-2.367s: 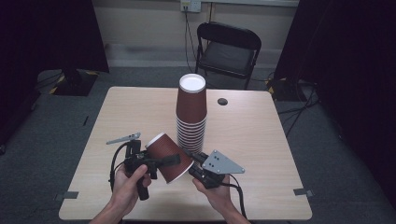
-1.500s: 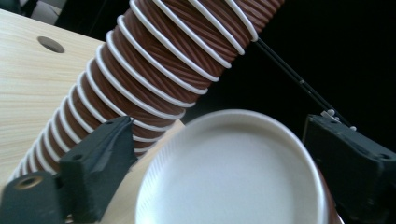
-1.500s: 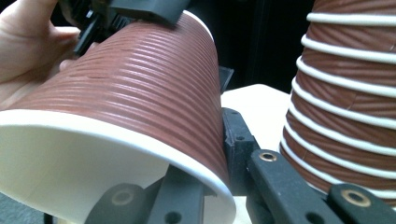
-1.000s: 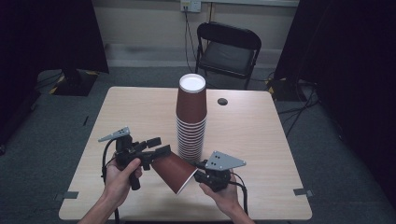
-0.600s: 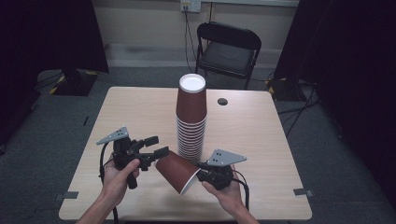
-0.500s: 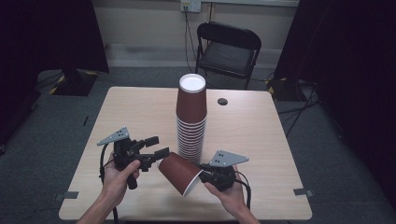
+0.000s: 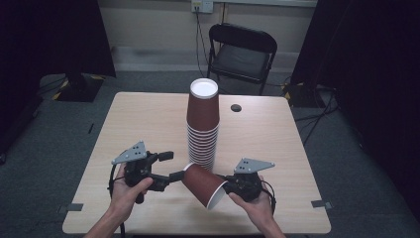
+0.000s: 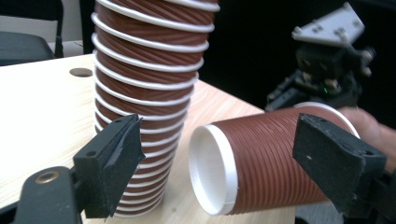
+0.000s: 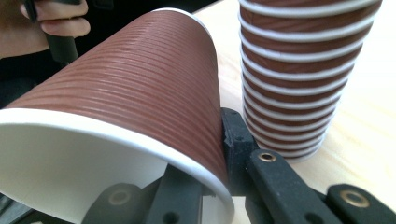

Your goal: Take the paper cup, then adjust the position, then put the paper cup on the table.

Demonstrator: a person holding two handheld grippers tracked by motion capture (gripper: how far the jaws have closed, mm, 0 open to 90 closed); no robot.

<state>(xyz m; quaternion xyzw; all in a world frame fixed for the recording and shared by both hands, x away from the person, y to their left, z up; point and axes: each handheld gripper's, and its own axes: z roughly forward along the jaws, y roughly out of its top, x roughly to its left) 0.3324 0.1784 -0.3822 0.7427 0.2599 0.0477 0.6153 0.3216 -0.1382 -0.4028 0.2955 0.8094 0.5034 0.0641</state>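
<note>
My left gripper (image 7: 170, 167) sits low at the near left with its jaws spread wide, while my right gripper (image 7: 229, 187), near right and angled toward it, has its jaws pinched over a cup (image 7: 204, 184) rim.

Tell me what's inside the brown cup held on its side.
In the loose cup, the right claw has one finger reaching inside past the rim, the other outside the wall. Only white lining shows near the mouth; deeper inside is hidden.

A recording lab: black curtains (image 7: 49, 34) (both sides), lone table (image 7: 148, 119), folding chair (image 7: 240, 54).
</note>
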